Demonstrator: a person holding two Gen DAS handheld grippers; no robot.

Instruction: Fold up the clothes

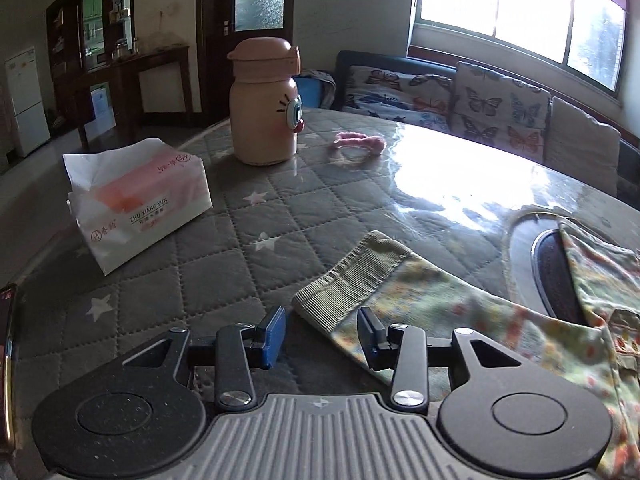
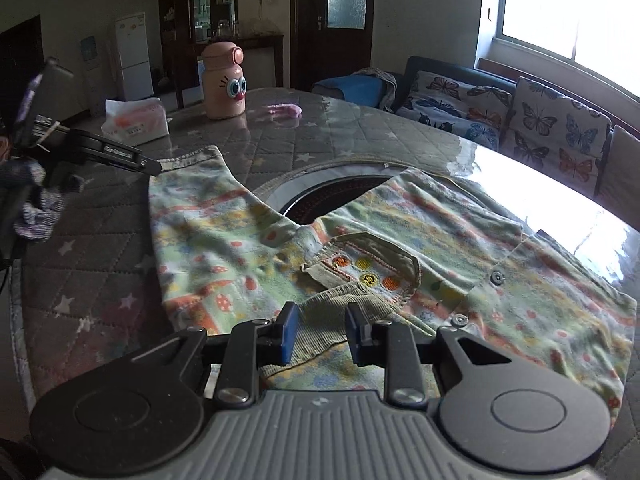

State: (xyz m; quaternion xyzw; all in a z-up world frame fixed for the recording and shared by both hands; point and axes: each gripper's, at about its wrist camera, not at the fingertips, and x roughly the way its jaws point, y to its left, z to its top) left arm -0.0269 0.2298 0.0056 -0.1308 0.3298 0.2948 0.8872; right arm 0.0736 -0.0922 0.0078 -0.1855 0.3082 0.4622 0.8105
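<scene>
Lying flat on the quilted table cover [image 2: 100, 280] is the printed shirt [image 2: 224, 252], its mushroom and dot pattern facing up, collar [image 2: 360, 276] near the middle of my right view and snap buttons [image 2: 497, 278] out at three o'clock. Part of it drapes over the dark round inset [image 2: 328, 196] in the tabletop at twelve o'clock. One sleeve reaches toward ten o'clock, and its ribbed cuff [image 1: 352, 276] sits just ahead of my left gripper [image 1: 322, 334].

My left fingers are spread apart and hold nothing; the cuff edge lies between them and slightly beyond, with the right pad over the sleeve fabric. My right gripper [image 2: 322, 334] is likewise parted, hovering low above the ribbed collar band, gripping nothing.

Farther out in the left view, a tissue pack [image 1: 140, 200] stands at ten o'clock, a pink bottle [image 1: 266, 100] with a cartoon face at eleven, and a pink hair tie [image 1: 360, 142] at twelve. Beyond the table, a sofa with butterfly cushions [image 1: 500, 108] sits under the window [image 1: 520, 8] at one o'clock.
</scene>
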